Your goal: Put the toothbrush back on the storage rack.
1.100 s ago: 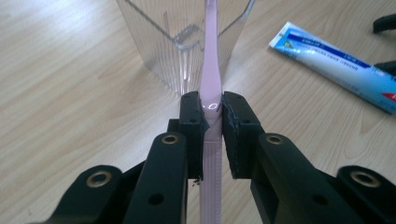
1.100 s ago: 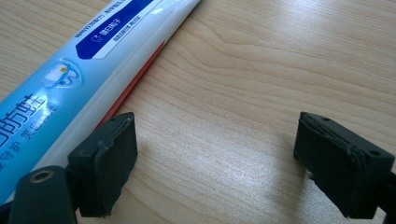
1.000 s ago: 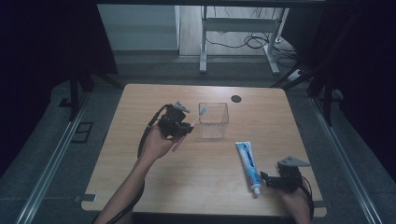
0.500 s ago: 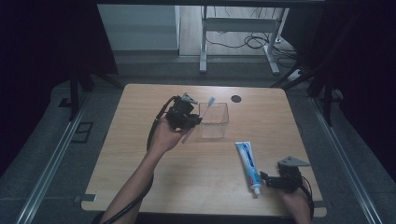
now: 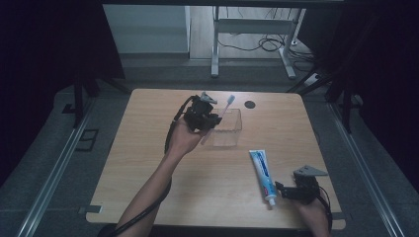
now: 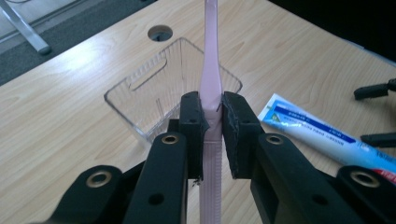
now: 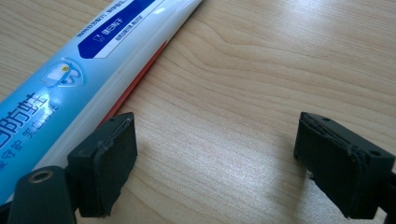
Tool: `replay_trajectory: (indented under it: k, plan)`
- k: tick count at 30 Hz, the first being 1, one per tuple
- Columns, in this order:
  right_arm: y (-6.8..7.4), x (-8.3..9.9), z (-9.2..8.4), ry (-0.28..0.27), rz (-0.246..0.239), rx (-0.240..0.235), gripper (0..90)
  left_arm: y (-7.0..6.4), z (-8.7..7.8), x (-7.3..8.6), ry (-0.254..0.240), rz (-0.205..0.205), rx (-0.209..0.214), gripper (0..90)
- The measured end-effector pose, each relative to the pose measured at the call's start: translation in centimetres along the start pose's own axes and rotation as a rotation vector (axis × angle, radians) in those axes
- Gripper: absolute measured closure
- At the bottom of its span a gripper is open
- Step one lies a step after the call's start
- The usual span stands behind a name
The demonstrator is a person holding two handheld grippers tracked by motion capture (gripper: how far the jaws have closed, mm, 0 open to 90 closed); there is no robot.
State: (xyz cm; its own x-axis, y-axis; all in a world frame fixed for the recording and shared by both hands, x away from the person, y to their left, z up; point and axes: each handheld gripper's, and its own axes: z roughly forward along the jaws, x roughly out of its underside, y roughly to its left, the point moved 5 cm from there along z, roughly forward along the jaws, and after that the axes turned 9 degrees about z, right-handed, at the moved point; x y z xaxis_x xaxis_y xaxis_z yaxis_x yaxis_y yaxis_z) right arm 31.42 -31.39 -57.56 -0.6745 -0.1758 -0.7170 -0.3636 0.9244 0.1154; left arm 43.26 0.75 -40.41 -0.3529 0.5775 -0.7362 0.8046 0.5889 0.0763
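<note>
While it is raised over the clear box [image 6: 154,88], a pink toothbrush [image 6: 211,79] is clamped by the left gripper [image 6: 212,122]. The right gripper [image 7: 212,163] is held spread wide beside the toothpaste tube [image 7: 88,56].

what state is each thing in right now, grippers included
left gripper: shut on the toothbrush, raised by the box
right gripper: open, nothing between the jaws, low over the table beside the tube
toothbrush: pink, clamped at the handle, off the table, head end pointing away over the box
clear box: upright on the table, open top, nothing in it
toothpaste tube: lying flat on the table, not held
</note>
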Motion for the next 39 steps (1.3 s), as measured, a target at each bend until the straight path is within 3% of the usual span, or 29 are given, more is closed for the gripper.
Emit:
replay_trajectory:
  k: [15, 24, 29, 39]
  plan:
    - [0.0, 0.0, 0.0, 0.0, -0.005, -0.004, 12.8, -0.3, 1.5, -2.5, -0.021, 0.025, -0.001, 78.7]
    - [0.0, 0.0, 0.0, 0.001, -0.005, -0.006, 12.8, -0.8, 3.6, -1.5, 0.057, 0.009, 0.021, 78.7]
    - [0.0, 0.0, 0.0, 0.001, -0.006, -0.007, 12.8, -0.6, 4.0, -1.6, 0.036, -0.006, 0.015, 78.7]
    - [0.0, 0.0, 0.0, 0.0, -0.009, -0.008, 12.8, 0.0, 4.8, -3.2, -0.031, -0.011, 0.002, 78.8]
